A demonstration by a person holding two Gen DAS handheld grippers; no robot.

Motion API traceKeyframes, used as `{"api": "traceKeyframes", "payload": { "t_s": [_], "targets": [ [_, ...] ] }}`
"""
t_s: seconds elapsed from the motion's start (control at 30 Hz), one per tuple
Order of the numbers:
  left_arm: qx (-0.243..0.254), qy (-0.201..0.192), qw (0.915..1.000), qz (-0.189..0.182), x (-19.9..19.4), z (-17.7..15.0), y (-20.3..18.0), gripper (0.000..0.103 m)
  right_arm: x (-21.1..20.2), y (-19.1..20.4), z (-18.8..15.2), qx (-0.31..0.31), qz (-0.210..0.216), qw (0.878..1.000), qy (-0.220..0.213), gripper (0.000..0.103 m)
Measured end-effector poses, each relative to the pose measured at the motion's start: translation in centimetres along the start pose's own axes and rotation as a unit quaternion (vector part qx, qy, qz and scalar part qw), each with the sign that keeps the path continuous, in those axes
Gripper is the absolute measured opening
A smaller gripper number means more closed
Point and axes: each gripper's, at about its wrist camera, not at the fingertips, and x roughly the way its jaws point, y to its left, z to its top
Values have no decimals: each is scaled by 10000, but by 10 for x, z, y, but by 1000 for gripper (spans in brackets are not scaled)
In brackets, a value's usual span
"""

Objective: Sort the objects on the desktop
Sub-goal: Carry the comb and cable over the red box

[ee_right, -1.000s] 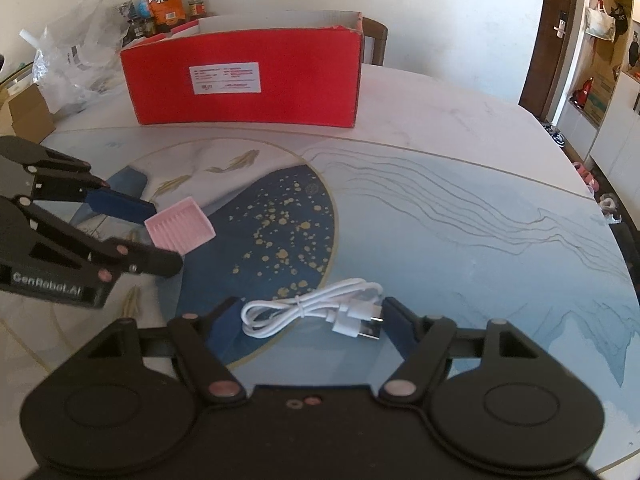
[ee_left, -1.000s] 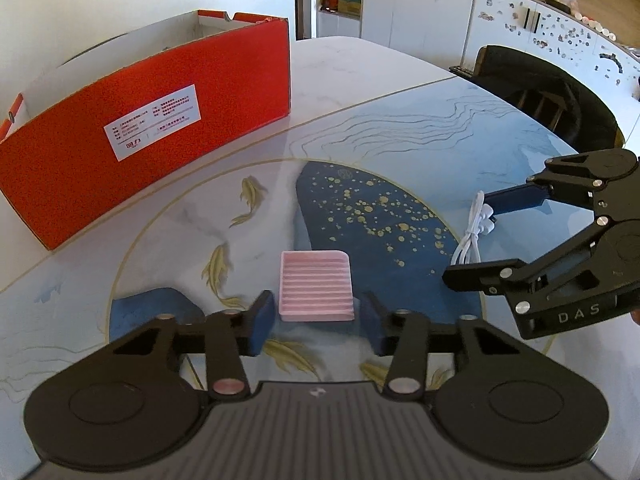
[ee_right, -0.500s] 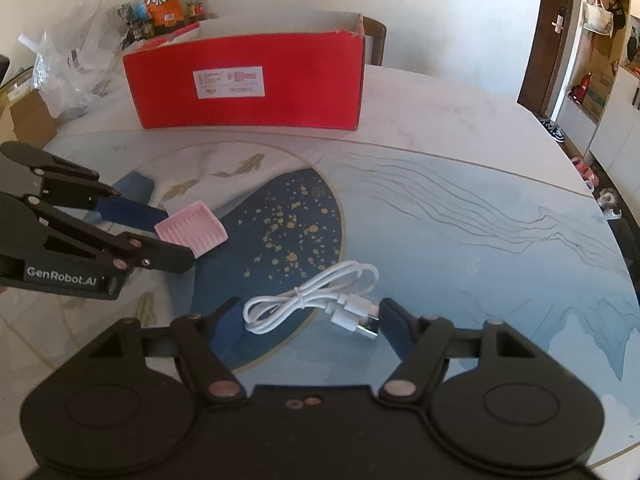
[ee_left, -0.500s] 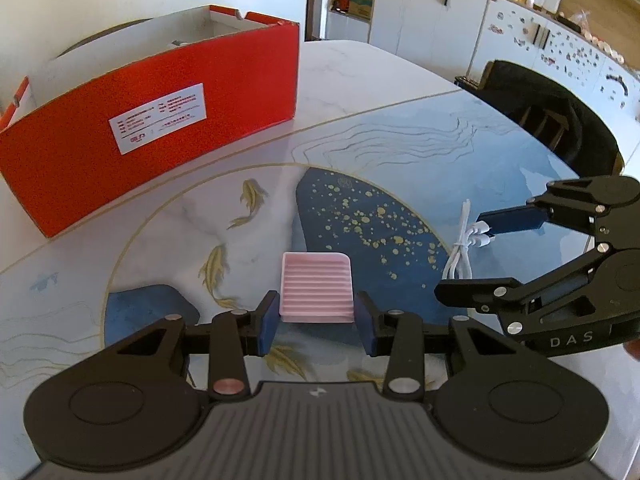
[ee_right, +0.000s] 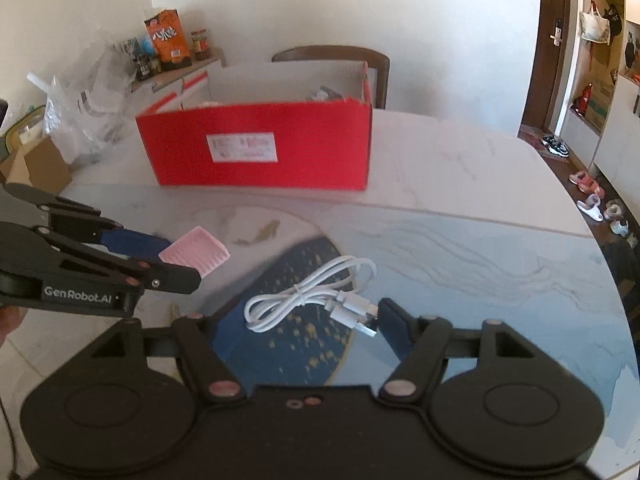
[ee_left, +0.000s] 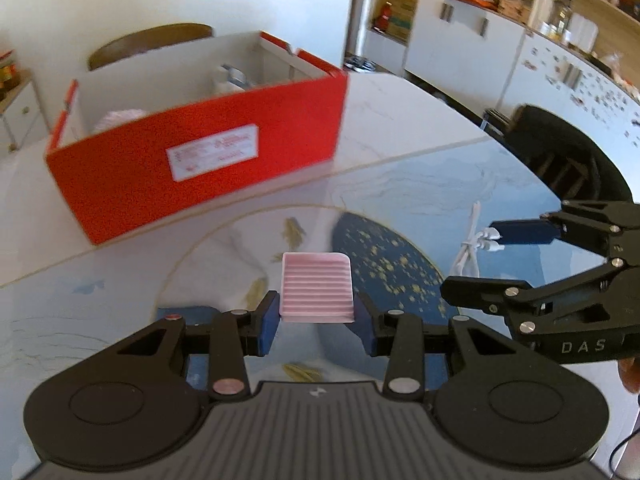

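Observation:
My left gripper (ee_left: 316, 320) is shut on a pink ribbed pad (ee_left: 317, 288) and holds it above the table; the pad also shows in the right wrist view (ee_right: 196, 255). The red cardboard box (ee_left: 200, 160) stands open at the back of the table and also shows in the right wrist view (ee_right: 260, 148), with some items inside. My right gripper (ee_right: 300, 320) is open, its jaws either side of a coiled white USB cable (ee_right: 316, 296) that lies on the table. The cable also shows in the left wrist view (ee_left: 472, 248).
The round table (ee_right: 460, 200) has a marble and blue pattern. A wooden chair (ee_right: 340, 56) stands behind the box. A dark chair (ee_left: 560, 152) is at the right edge. Plastic bags and snack packs (ee_right: 100, 88) lie at the far left.
My left gripper closed on the pink pad and lifted it off the table, towards the red box. My right gripper moved closer around the cable, still open.

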Motion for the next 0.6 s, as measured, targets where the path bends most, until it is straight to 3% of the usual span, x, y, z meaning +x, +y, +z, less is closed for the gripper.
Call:
{"api": "traceKeyframes", "payload": {
  "t_s": [0.6],
  "targets": [
    [-895,-771,9905,699,-54,66,46,39,-5,24,97,-92,207,9974,-682,71]
  ]
}}
